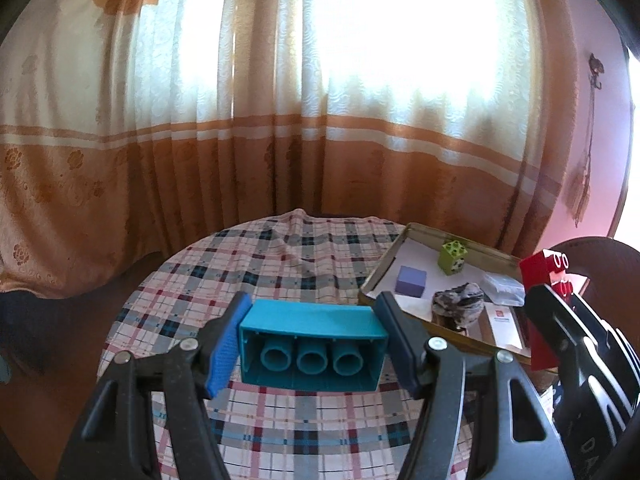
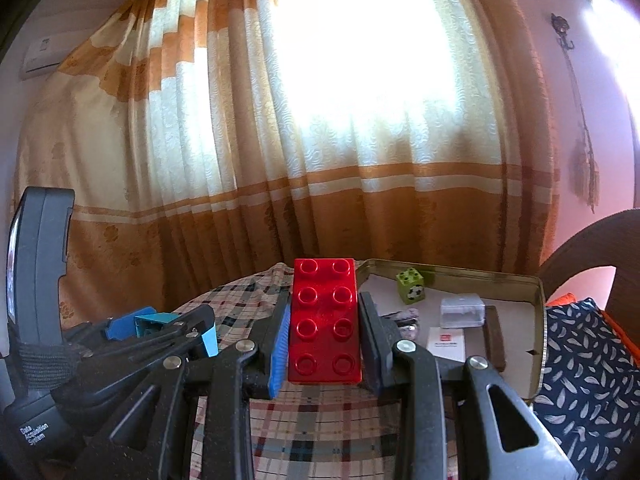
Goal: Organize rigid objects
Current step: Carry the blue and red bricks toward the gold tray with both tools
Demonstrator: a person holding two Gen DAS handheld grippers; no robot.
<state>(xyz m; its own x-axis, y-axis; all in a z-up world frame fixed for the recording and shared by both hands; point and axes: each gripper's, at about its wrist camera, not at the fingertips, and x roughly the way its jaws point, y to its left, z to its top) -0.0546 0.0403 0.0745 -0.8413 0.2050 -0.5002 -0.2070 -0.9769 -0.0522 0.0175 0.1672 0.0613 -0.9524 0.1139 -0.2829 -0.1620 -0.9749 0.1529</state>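
**Two Bricks Held Above a Plaid Table**

Sunlit orange-and-cream curtains hang behind a round table covered in a plaid cloth. Above the cloth, the left gripper clamps a teal brick by its short ends, the hollow underside with three tubes facing the camera. The right gripper squeezes a red brick by its long sides, studs facing up. At the table's right edge sits a shallow metal tray. Inside it rest a green cube with a football picture, a clear plastic box, a purple block and a grey lump, near one another.
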